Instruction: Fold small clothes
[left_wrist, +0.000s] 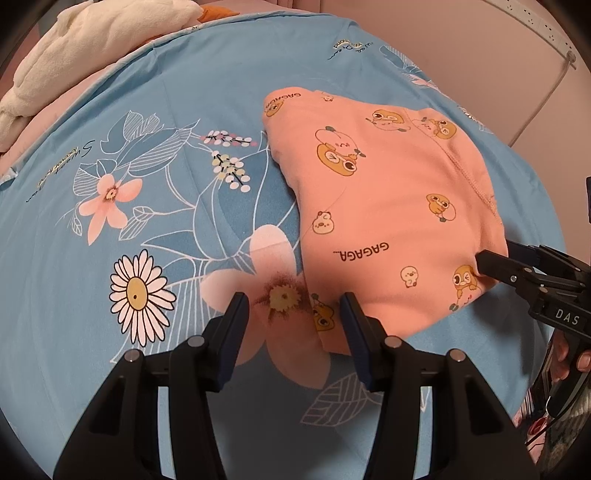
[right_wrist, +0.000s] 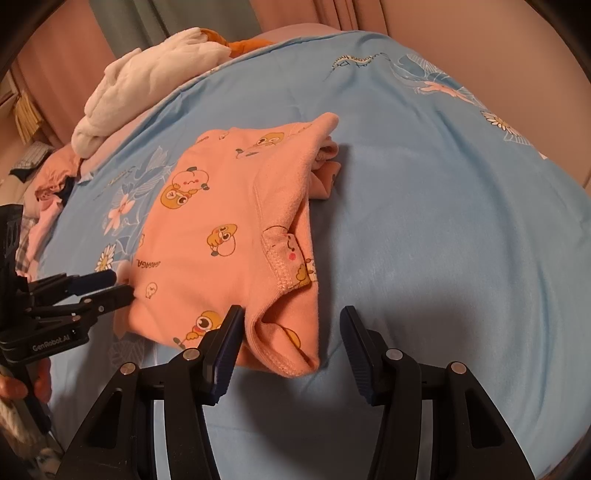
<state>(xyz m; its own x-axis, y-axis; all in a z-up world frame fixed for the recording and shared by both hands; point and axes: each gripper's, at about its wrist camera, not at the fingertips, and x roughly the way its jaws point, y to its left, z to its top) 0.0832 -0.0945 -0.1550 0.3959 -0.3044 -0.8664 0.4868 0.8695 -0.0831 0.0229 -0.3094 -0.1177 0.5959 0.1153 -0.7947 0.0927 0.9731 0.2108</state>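
A peach garment (left_wrist: 388, 206) printed with cartoon ducks and "GAGAGA" lies folded on the blue floral bedsheet (left_wrist: 110, 258). In the left wrist view my left gripper (left_wrist: 293, 310) is open over the garment's near left corner, pads apart and not pressing. My right gripper (left_wrist: 498, 256) comes in from the right with a fingertip at the garment's edge. In the right wrist view the garment (right_wrist: 221, 229) shows folded layers and a stitched hem. My right gripper (right_wrist: 293, 321) is open around its near right corner. The left gripper (right_wrist: 116, 284) stands open at the left edge.
A white fluffy bundle (right_wrist: 147, 85) and something orange (right_wrist: 247, 44) sit at the bed's far edge, with loose clothes (right_wrist: 48, 184) piled at the left. Plain sheet (right_wrist: 443, 221) stretches to the garment's right. A hand (left_wrist: 576, 354) grips the right tool's handle.
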